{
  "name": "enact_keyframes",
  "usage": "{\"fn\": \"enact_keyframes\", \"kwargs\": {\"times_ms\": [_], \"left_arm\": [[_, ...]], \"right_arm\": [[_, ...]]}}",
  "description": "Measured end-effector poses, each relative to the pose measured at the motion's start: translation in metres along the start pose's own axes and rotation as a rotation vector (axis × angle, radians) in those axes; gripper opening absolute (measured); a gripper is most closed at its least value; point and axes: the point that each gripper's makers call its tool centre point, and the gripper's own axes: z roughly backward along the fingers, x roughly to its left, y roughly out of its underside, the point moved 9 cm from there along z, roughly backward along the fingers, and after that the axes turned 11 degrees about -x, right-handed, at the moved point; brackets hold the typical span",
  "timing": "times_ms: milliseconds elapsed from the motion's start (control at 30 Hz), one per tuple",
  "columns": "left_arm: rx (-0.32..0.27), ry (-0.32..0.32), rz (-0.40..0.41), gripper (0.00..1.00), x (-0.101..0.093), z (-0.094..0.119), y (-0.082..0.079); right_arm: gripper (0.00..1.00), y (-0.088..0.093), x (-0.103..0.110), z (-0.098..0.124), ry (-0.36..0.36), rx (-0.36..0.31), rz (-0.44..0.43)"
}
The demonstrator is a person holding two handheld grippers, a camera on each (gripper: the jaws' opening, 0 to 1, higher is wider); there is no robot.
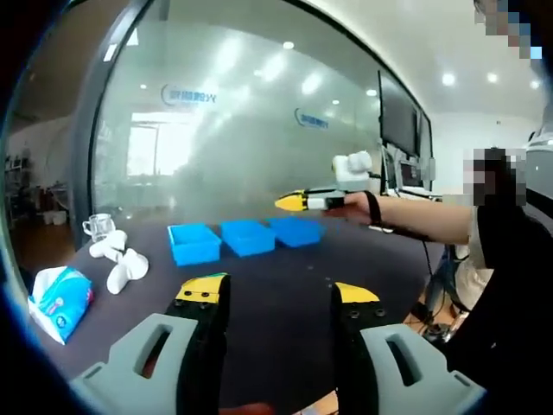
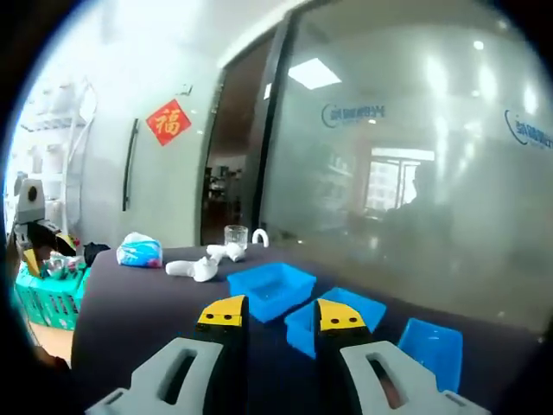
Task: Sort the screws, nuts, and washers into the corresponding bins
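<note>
Three blue bins [image 1: 247,237] sit in a row on dark table [image 1: 285,285]; left gripper [image 1: 275,304] wide open, empty; right gripper [image 2: 279,318] narrowly parted, empty, above bins.

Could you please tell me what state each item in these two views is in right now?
Left tool: open, empty, above the dark table.
Right tool: slightly open, empty, over the bins.
Three blue plastic bins: upright in a row, contents hidden.
Clear glass cup: upright.
Blue tissue pack: lying flat, tissue sticking out.
</note>
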Motion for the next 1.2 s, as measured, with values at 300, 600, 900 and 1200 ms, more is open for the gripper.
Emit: {"fn": "enact_keyframes", "kwargs": {"times_ms": [300, 600, 900, 1200], "left_arm": [[0.030, 0.071, 0.007, 0.45, -0.008, -0.004, 0.005], [0.059, 0.135, 0.002, 0.45, -0.019, -0.004, 0.009], [0.078, 0.156, -0.002, 0.45, -0.025, -0.003, 0.014], [0.081, 0.140, 0.007, 0.45, -0.023, -0.001, 0.016]], "right_arm": [[0.26, -0.002, 0.020, 0.055, -0.084, 0.039, 0.002], [0.27, 0.011, 0.026, 0.090, -0.174, 0.172, 0.046], [0.26, 0.024, 0.035, 0.102, -0.337, 0.362, 0.106], [0.25, 0.034, 0.040, 0.094, -0.481, 0.510, 0.156]]}}
